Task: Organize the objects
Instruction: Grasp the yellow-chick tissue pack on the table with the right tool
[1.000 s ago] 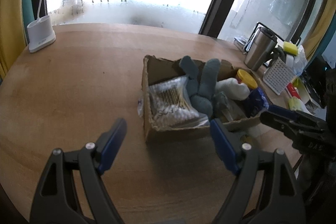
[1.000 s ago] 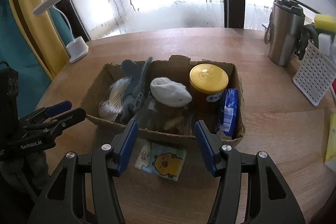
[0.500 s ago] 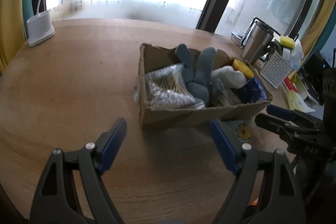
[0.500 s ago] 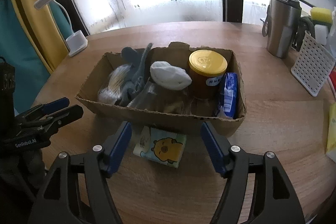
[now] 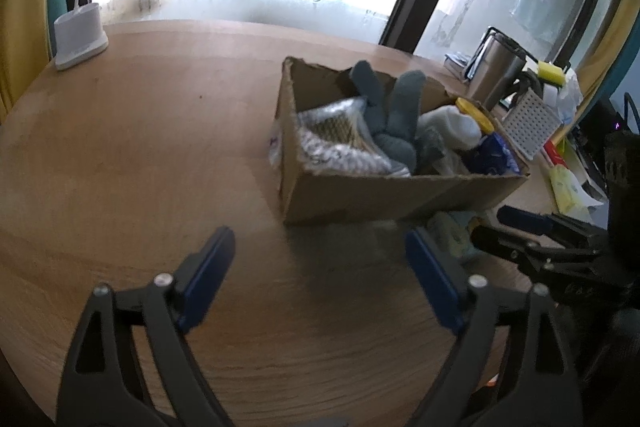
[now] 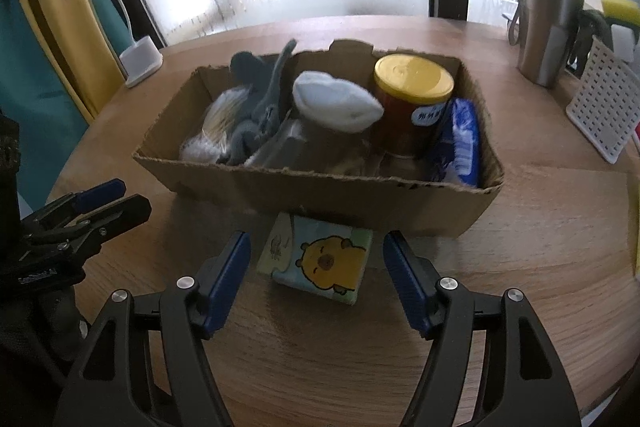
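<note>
A cardboard box point(image 6: 360, 199) point(image 5: 360, 199) stands on the round wooden table. In it are a grey glove point(image 6: 260, 95) point(image 5: 392, 115), a bag of cotton swabs point(image 5: 340, 143), a white sock point(image 6: 336, 103), a yellow-lidded jar point(image 6: 412, 99) and a blue packet point(image 6: 460, 143). A tissue pack with a yellow cartoon bear point(image 6: 320, 259) lies on the table just in front of the box. My right gripper point(image 6: 316, 267) hovers open with the pack between its fingers, pads not touching it. My left gripper point(image 5: 320, 259) is over bare table left of the box, its jaws opening, nothing between them.
A white desk lamp point(image 6: 140, 59) stands at the table's far left edge. A steel tumbler point(image 6: 548, 27), a white perforated rack point(image 6: 604, 107) and a yellow sponge point(image 6: 620, 7) crowd the right side. Yellow packets point(image 5: 568, 187) lie near the right edge.
Both grippers have sunk lower and closer to the table, so the box looks nearer. The right jaws have widened around the tissue pack; the left jaws have widened slightly.
</note>
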`<state>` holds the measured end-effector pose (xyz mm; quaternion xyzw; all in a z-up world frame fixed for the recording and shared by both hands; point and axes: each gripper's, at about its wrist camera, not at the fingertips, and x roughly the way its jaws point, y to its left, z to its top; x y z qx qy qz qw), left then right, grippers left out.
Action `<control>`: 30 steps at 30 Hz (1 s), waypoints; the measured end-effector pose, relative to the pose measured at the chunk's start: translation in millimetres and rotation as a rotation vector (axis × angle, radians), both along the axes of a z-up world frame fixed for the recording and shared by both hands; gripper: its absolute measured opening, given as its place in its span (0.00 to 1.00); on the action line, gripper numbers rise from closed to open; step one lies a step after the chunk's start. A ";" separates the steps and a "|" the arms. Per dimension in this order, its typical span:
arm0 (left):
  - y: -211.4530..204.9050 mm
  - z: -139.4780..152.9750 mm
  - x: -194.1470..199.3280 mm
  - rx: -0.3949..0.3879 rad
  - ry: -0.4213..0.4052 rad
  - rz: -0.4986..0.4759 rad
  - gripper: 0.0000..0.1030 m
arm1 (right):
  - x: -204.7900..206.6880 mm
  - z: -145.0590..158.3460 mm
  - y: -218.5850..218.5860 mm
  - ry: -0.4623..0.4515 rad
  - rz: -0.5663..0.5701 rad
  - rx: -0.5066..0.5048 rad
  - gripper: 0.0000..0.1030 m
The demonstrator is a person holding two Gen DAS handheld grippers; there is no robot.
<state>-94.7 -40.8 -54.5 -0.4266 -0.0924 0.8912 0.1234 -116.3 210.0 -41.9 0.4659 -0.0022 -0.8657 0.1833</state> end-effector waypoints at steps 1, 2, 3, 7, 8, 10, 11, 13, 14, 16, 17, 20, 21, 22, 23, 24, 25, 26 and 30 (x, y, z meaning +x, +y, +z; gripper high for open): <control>-1.5 -1.6 0.1 0.003 -0.004 0.003 0.89 | -0.2 -1.8 -1.7 -0.004 0.002 0.003 0.70; -2.5 -2.7 0.2 0.004 -0.006 0.003 0.90 | -0.6 -3.9 -3.6 -0.009 0.005 0.005 0.70; -3.6 -3.8 0.3 0.004 -0.008 0.003 0.90 | -0.9 -5.3 -5.2 -0.014 0.007 0.006 0.70; -7.9 -7.8 -0.1 0.010 -0.016 0.008 0.90 | -1.8 -10.3 -11.7 -0.020 0.012 0.020 0.70; -8.8 -8.4 -0.1 0.011 -0.016 0.009 0.90 | -2.0 -11.1 -13.0 -0.019 0.013 0.028 0.70; -10.7 -9.3 -0.2 0.014 -0.018 0.011 0.90 | -2.3 -12.3 -14.6 -0.018 0.014 0.035 0.70; -11.7 -9.9 -0.3 0.016 -0.020 0.010 0.90 | -2.5 -12.7 -15.6 -0.017 0.012 0.039 0.70; -13.8 -10.4 -0.3 0.020 -0.021 0.011 0.90 | -2.9 -13.5 -16.9 -0.014 0.010 0.050 0.70; -14.5 -10.9 -0.3 0.021 -0.022 0.013 0.90 | -3.0 -13.9 -17.6 -0.012 0.008 0.055 0.70; -16.4 -11.9 -0.3 0.025 -0.023 0.019 0.90 | -3.6 -15.1 -19.5 -0.007 0.004 0.066 0.70; -17.3 -12.5 -0.4 0.026 -0.024 0.023 0.91 | -3.9 -15.9 -20.4 -0.004 0.003 0.073 0.71; -18.3 -15.0 -0.3 0.028 -0.027 0.031 0.94 | -4.3 -19.4 -23.2 -0.011 0.001 0.082 0.75; -18.3 -15.8 -0.2 0.027 -0.028 0.032 0.94 | -4.4 -21.1 -23.6 -0.013 0.001 0.086 0.75; -18.0 -16.3 -0.2 0.026 -0.030 0.032 0.94 | -4.5 -22.3 -23.8 -0.015 0.001 0.092 0.75; -17.4 -16.9 -0.1 0.026 -0.032 0.031 0.94 | -4.6 -23.8 -23.9 -0.019 0.004 0.097 0.75; -16.7 -17.4 0.0 0.024 -0.035 0.028 0.94 | -4.4 -24.3 -22.9 -0.020 0.004 0.096 0.75; -15.9 -17.5 0.1 0.022 -0.037 0.027 0.94 | -4.3 -24.7 -22.3 -0.021 0.002 0.095 0.75; -14.9 -17.5 0.2 0.020 -0.038 0.024 0.94 | -4.5 -24.9 -22.0 -0.024 0.002 0.096 0.75; -11.9 -15.7 0.5 0.019 -0.038 0.020 0.94 | -3.4 -24.6 -22.4 -0.019 0.019 0.119 0.67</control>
